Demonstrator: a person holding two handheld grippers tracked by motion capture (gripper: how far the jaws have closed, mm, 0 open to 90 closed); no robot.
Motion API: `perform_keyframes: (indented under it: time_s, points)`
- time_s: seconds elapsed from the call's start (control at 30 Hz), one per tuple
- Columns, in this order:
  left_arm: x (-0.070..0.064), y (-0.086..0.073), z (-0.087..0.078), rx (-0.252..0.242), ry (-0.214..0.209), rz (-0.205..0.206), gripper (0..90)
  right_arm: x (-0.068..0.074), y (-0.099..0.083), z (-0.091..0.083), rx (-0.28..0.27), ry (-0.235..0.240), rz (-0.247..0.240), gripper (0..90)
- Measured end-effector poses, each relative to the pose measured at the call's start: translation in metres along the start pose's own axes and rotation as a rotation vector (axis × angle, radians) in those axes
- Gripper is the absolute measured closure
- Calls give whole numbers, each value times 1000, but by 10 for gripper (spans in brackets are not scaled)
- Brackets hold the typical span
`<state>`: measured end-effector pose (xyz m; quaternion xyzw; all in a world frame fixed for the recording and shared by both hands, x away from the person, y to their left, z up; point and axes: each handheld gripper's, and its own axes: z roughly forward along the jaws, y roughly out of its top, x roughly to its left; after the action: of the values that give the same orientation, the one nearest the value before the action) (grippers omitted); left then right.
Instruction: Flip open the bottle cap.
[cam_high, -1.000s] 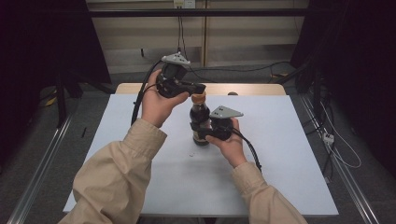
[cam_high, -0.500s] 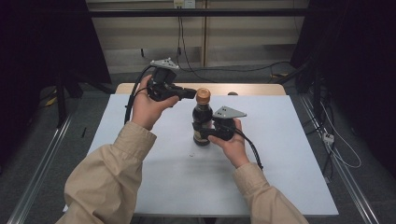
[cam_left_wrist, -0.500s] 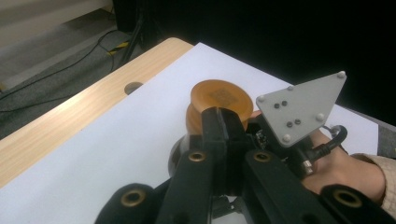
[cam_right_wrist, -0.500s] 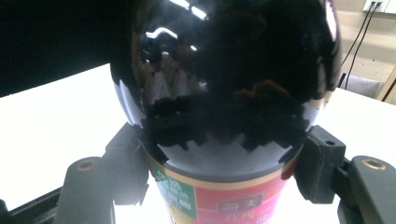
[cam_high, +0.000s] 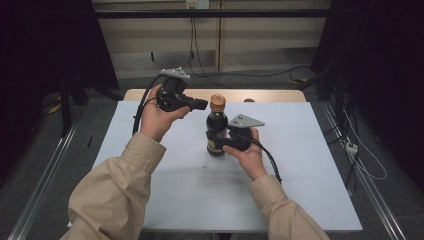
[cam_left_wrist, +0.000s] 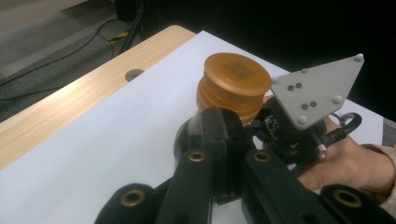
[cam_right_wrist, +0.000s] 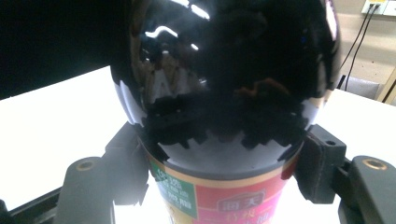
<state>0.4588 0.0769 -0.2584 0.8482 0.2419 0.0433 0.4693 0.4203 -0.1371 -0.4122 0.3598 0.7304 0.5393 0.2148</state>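
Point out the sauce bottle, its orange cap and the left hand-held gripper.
sauce bottle (cam_high: 216, 131): high view, on the dark glass body above the label.
orange cap (cam_left_wrist: 235, 84): left gripper view, on the cap's side just under its flat top.
left hand-held gripper (cam_high: 202, 104): high view, at the tips of its closed jaws.

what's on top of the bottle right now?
An orange cap sits on the dark bottle, nothing on it. The left gripper is beside it, jaws together. The seal under the cap is hidden. The right gripper clamps the bottle lower down.
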Motion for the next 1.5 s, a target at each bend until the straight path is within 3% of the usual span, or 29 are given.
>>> perform_keyframes:
  time_s: [0.63, 0.73, 1.5]
  points:
    - [-1, 2, 6, 12, -10, 8, 900, -1, -1, 0, -10, 2, 7, 309]
    - [-1, 3, 6, -4, -12, 1, 900, -1, -1, 0, -6, 2, 9, 308]
    - [-3, 13, 7, 5, 12, 13, 900, -2, -2, 1, -4, 7, 16, 306]
